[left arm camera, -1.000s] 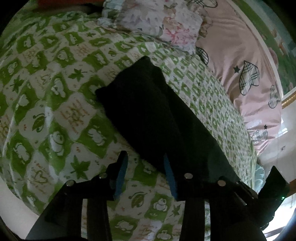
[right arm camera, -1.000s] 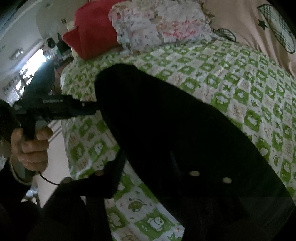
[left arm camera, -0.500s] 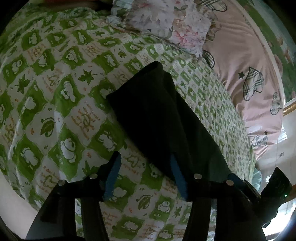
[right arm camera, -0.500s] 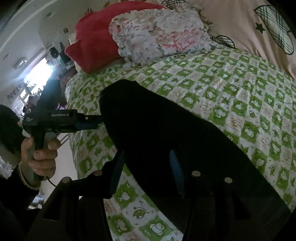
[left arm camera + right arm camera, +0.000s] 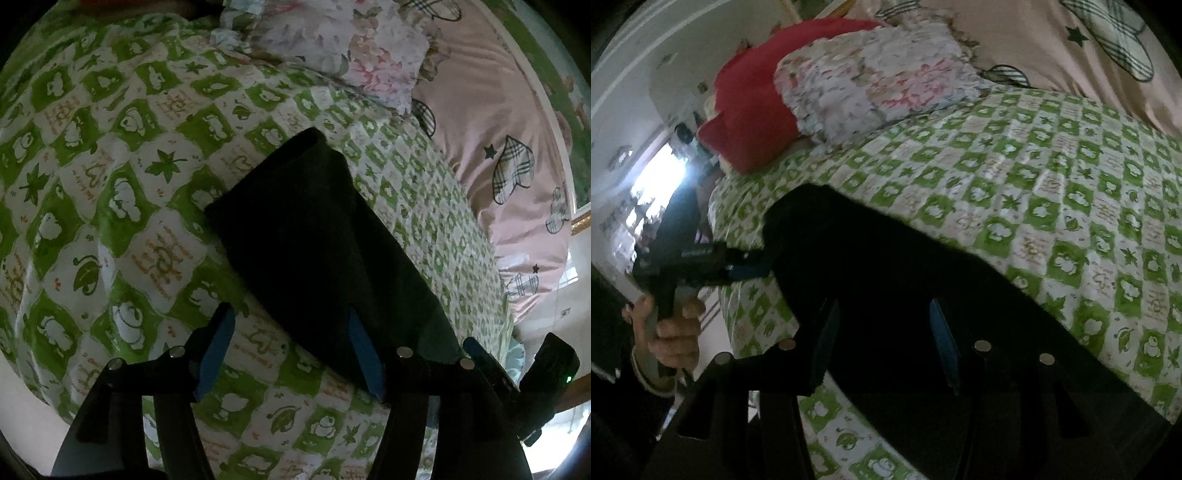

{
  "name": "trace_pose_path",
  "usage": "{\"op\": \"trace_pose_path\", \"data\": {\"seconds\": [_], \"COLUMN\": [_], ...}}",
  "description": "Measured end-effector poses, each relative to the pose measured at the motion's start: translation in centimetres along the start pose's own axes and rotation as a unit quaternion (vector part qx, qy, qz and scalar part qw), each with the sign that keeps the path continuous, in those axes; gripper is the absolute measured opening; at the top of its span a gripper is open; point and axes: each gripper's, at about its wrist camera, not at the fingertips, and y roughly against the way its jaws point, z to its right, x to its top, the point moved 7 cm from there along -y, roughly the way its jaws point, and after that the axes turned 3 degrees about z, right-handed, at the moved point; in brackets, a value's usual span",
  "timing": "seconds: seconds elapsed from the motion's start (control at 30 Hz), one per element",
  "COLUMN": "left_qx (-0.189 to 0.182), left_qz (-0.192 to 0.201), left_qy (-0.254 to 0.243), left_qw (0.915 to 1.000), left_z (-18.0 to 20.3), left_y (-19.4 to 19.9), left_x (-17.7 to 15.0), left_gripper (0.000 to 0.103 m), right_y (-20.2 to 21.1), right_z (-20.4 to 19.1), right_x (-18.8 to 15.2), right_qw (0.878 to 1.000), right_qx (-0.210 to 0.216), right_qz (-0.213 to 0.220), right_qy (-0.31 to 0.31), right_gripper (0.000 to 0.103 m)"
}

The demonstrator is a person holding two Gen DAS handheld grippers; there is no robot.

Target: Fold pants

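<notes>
We are looking at the pants (image 5: 317,236) lying as a dark folded strip mid-frame on the bed (image 5: 122,206). The left gripper (image 5: 291,350) is spreading its fingers, nothing pinched; the right gripper (image 5: 886,343) is holding half-spread fingers over cloth, its grip unclear. Another fold probably remains.

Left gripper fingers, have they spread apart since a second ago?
Yes. The left gripper is opening: its left finger now sits further left over the green checked bedspread, clear of the dark pants.

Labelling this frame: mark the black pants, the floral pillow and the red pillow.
black pants (image 5: 314,236), left wrist view, middle of the folded cloth.
floral pillow (image 5: 343,48), left wrist view, its printed face.
red pillow (image 5: 753,110), right wrist view, its front face.
</notes>
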Motion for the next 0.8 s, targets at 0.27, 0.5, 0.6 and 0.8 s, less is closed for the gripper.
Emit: {"op": "trace_pose_path", "data": {"seconds": [0.27,0.5,0.6,0.8], "left_qx": [0.006,0.01,0.014,0.024], "left_qz": [-0.001,-0.001,-0.002,0.002], "left_qy": [0.004,0.011,0.017,0.013], "left_qw": [1.0,0.9999,0.9998,0.9996], "left_z": [-0.6,-1.1,-1.7,-1.9], "left_y": [-0.4,-0.8,-1.2,-2.3], "left_x": [0.8,1.5,1.6,1.9], "left_gripper": [0.064,0.064,0.064,0.062], "right_y": [-1.0,-3.7,-5.2,-8.3], "right_z": [3.2,6.8,8.0,7.2], "right_x": [3.0,4.8,4.4,2.2], "right_qw": [0.999,0.997,0.996,0.995], "right_qx": [-0.007,-0.012,-0.022,-0.026], "right_qz": [0.011,0.001,-0.024,-0.09], "right_qy": [-0.039,-0.079,-0.083,-0.035], "right_gripper": [0.052,0.052,0.051,0.041]}}
